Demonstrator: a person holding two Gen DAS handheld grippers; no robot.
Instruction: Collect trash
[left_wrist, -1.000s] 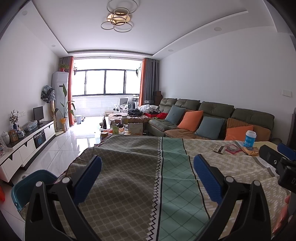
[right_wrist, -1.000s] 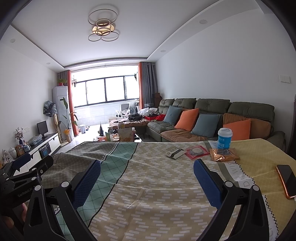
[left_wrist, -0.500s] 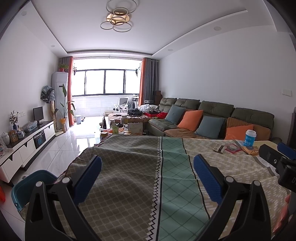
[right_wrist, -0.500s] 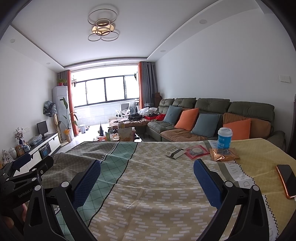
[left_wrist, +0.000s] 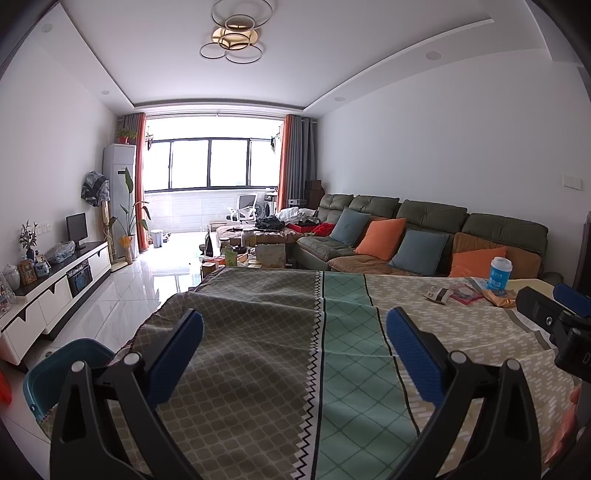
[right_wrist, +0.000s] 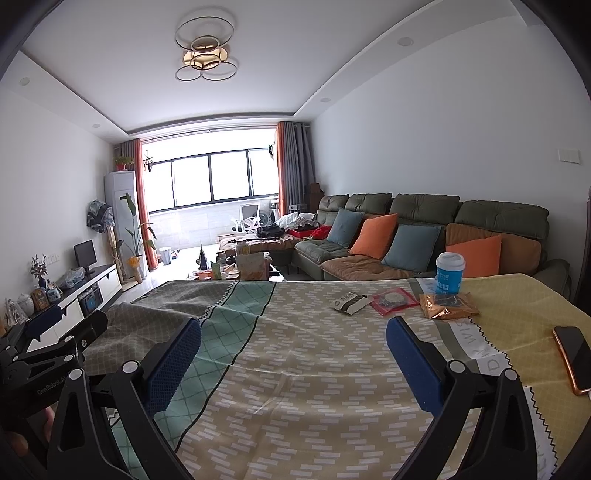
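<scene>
Trash lies on the cloth-covered table (right_wrist: 295, 350) at the far right: a grey-white wrapper (right_wrist: 350, 303), a red packet (right_wrist: 393, 301), an orange-gold foil packet (right_wrist: 447, 311) and a blue paper cup with a white lid (right_wrist: 449, 272). The same group shows in the left wrist view, with the wrapper (left_wrist: 438, 294) and the cup (left_wrist: 499, 272). My right gripper (right_wrist: 293, 363) is open and empty, short of the trash. My left gripper (left_wrist: 294, 354) is open and empty over the table's left part. A teal bin (left_wrist: 55, 373) stands on the floor at the table's left.
A phone (right_wrist: 574, 358) lies at the table's right edge. A green sofa (right_wrist: 424, 229) with orange and blue cushions runs along the right wall behind the table. A cluttered coffee table (left_wrist: 251, 254) and a white TV cabinet (left_wrist: 48, 291) stand beyond.
</scene>
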